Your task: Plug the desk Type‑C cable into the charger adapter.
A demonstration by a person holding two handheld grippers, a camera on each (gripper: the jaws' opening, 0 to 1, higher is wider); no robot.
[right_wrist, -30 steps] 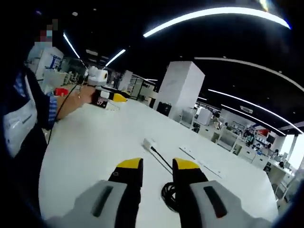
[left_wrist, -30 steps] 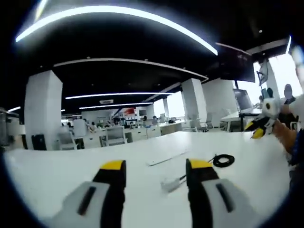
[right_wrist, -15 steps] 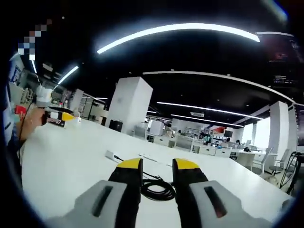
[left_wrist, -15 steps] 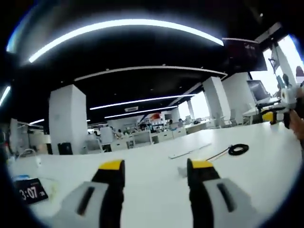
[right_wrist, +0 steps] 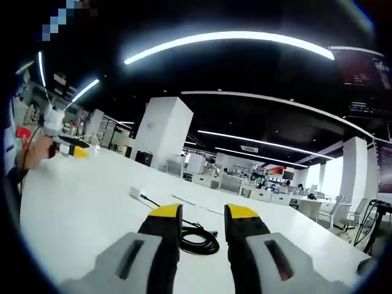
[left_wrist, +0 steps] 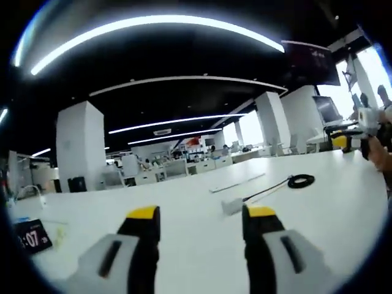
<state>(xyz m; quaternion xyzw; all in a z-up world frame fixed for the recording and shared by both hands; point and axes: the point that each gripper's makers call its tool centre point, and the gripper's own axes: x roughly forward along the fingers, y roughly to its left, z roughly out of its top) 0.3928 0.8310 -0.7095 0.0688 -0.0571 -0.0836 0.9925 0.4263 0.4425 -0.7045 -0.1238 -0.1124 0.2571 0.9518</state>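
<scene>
The white worktop [left_wrist: 184, 202] spreads wide beneath both grippers, and everything else lies on it or hangs over it. In the left gripper view the left gripper [left_wrist: 198, 214] hovers above the worktop with its yellow-tipped jaws released and nothing between them. The right gripper [right_wrist: 203, 213] in its own view also hangs over the worktop, jaws parted by a narrow gap, grasping nothing.

The other gripper enters each view at the far edge of the worktop (held in a person's hand [right_wrist: 35, 150] there).

A flat white strip [left_wrist: 236, 182] lies on the worktop beyond the charger adapter. The Type-C cable's black coil [right_wrist: 197, 239] rests on the worktop just beyond the right gripper's jaw tips, partly hidden behind them; from the coil the cable runs across the worktop to the white charger adapter [right_wrist: 134, 193]. In the left gripper view the charger adapter [left_wrist: 231, 206] sits just ahead of the right-hand jaw, the cable [left_wrist: 269, 188] leading away from it to the coil. Whether the plug is seated in the adapter cannot be told.
</scene>
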